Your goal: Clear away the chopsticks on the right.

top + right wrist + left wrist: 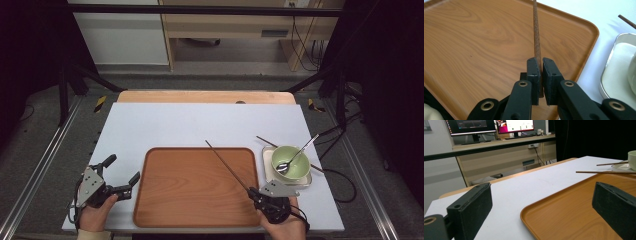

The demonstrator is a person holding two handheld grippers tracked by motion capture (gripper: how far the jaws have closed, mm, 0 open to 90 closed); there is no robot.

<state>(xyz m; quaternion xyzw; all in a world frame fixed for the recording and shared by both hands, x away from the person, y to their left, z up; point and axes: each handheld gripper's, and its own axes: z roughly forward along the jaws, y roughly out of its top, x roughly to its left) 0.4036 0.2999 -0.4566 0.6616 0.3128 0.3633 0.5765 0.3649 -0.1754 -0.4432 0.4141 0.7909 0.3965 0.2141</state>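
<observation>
A brown wooden tray (190,200) lies at the table's front middle. My right gripper (253,192), at the tray's front right corner, is shut on the end of a dark chopstick (227,165) that slants up-left over the tray. The right gripper view has the jaws of my right gripper (541,62) pinching the chopstick (536,30) above the tray (474,45). My left gripper (122,170) stands open just left of the tray, holding nothing. In the left gripper view my left gripper (542,195) straddles the tray's corner (574,215), with the held chopstick (604,172) farther off.
Right of the tray, a green bowl (290,161) with a metal spoon (300,152) sits on a small white dish (267,170). A second chopstick (265,140) lies behind and under the bowl. Cables trail off the table's right side.
</observation>
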